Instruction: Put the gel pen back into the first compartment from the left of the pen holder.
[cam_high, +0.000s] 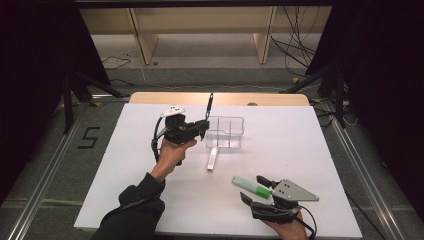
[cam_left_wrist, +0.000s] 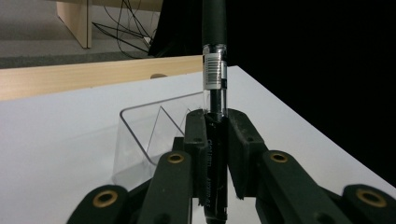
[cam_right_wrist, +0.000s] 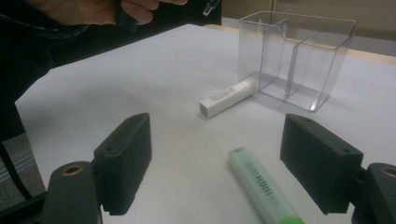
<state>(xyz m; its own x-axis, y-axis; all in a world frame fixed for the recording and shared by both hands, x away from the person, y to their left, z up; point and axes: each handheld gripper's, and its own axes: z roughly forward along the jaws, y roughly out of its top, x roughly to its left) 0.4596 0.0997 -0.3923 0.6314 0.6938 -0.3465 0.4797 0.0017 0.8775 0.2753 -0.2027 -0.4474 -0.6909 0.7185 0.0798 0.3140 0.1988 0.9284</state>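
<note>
Black pen (cam_left_wrist: 214, 70): a slim dark barrel with a clear section carrying a white barcode label, standing upright in the left hand-held gripper (cam_high: 202, 127), whose jaws are closed tight on its lower part. In the high view the pen (cam_high: 210, 105) rises above the near left corner of the clear organiser box (cam_high: 226, 132), which stands on the white tabletop (cam_high: 300, 150) toward its far middle. The left gripper view adds the label and printed lettering on the barrel, with the box (cam_left_wrist: 140, 135) just behind the jaws. The right hand-held gripper (cam_high: 255, 189) is at the near right of the tabletop; its jaws stand wide apart and grip nothing. A green highlighter (cam_high: 251, 186) lies flat between them, clear of the pads in the right gripper view. That view shows the highlighter's (cam_right_wrist: 264, 186) pale green body with the lettering "HIGH" and a brighter green band. It also shows the box's (cam_right_wrist: 299, 51) inner dividers and a white capped marker (cam_right_wrist: 228, 97) lying with one end against the box's near wall. In the high view the marker (cam_high: 212, 160) lies just near of the box.
</note>
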